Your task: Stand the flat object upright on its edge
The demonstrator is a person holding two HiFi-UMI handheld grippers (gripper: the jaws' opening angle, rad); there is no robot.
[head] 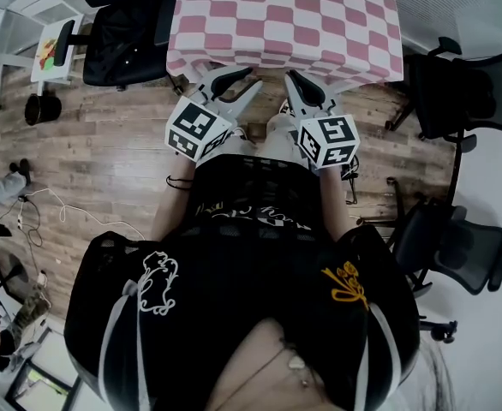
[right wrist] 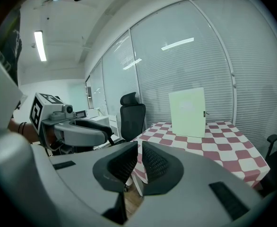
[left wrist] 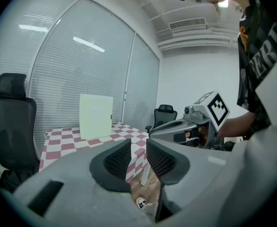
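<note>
Brown wood-plank floor (head: 105, 144) below, loose cables at the left edge.
Table with pink-and-white checked cloth (head: 285, 24) ahead of the person, glass wall with closed blinds (right wrist: 195, 56) behind it.
Black mesh office chairs around: one at the table's left corner (head: 122, 32), two at the right (head: 465, 88), (head: 457, 247).
Pale green flat square board (left wrist: 96, 116) on the checked cloth, upright on its bottom edge, toward the table's blinds side, face turned to both gripper cameras. Nothing touching it; well apart from both grippers. Whether leaning on anything: cannot tell.
Left gripper (head: 241, 84) held in air over the floor just short of the near table edge, pointed at the table. Jaws slightly spread, narrow gap, only cloth and floor visible through it, nothing pinched.
Right gripper (head: 298, 84) beside it at about the same height, same heading. Jaws pressed together down to a thin slit, nothing between.
Marker cubes facing up toward the head camera.
</note>
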